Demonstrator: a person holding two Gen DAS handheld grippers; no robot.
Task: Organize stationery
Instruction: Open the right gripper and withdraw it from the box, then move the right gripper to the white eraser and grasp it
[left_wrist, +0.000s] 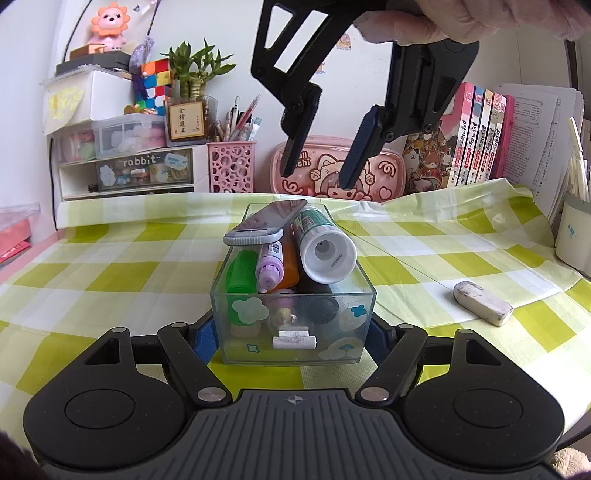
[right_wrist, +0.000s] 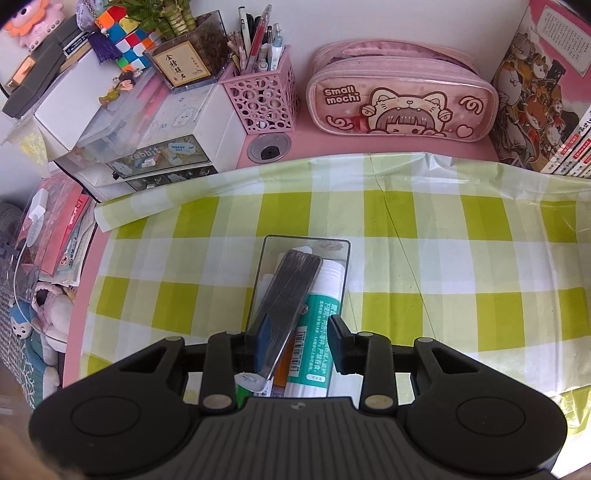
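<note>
A clear plastic box (left_wrist: 221, 295) stands on the green checked cloth, held between the jaws of my left gripper (left_wrist: 291, 336), whose blue pads press its side walls. It holds a white-and-teal glue stick (left_wrist: 325, 247), a grey flat case (left_wrist: 266, 223) lying on top, a purple marker (left_wrist: 269, 266), an orange marker and a green one. My right gripper (left_wrist: 314, 177) hovers open above the box. In the right wrist view it (right_wrist: 297, 343) is open over the grey case (right_wrist: 291, 291) and glue stick (right_wrist: 317, 332). A dirty white eraser (left_wrist: 482, 302) lies on the cloth to the right.
At the back stand a pink pen holder (left_wrist: 231, 166) with pens, a pink pencil case (left_wrist: 340, 173), drawer units (left_wrist: 125, 162) with a plant and cube, and books (left_wrist: 476, 133). A white cup (left_wrist: 574, 236) is at far right.
</note>
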